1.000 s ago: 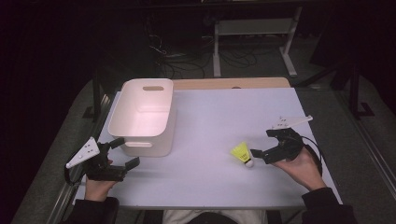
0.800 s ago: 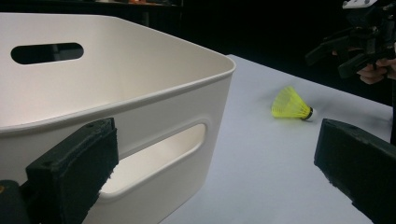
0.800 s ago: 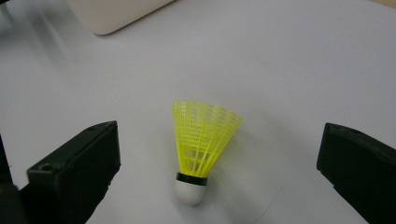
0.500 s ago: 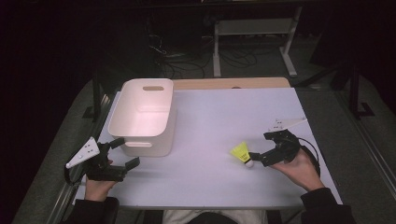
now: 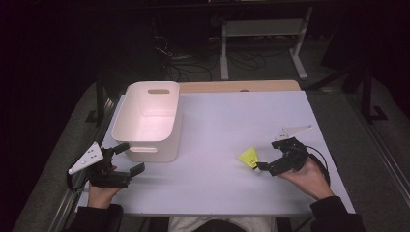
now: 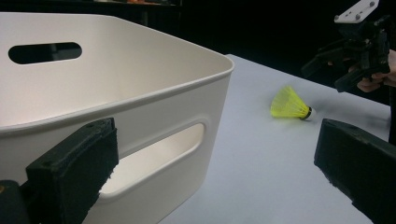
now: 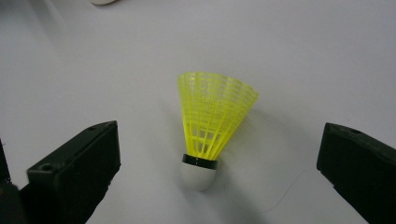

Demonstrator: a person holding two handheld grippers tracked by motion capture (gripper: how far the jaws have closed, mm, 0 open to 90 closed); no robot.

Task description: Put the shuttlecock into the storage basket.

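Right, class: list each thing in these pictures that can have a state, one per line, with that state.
Shuttlecock: lying on its side on the table, not gripped.
White bin: upright, nothing visible inside.
Right claw: open, jaws either side of the shuttlecock's cork end.
Left claw: open, beside the bin's near wall, holding nothing.

Dim laboratory or workshop setting, indicated by white counter [image 5: 217, 125], loose floor cables [image 5: 188, 65] and metal equipment stand [image 5: 263, 36] behind.
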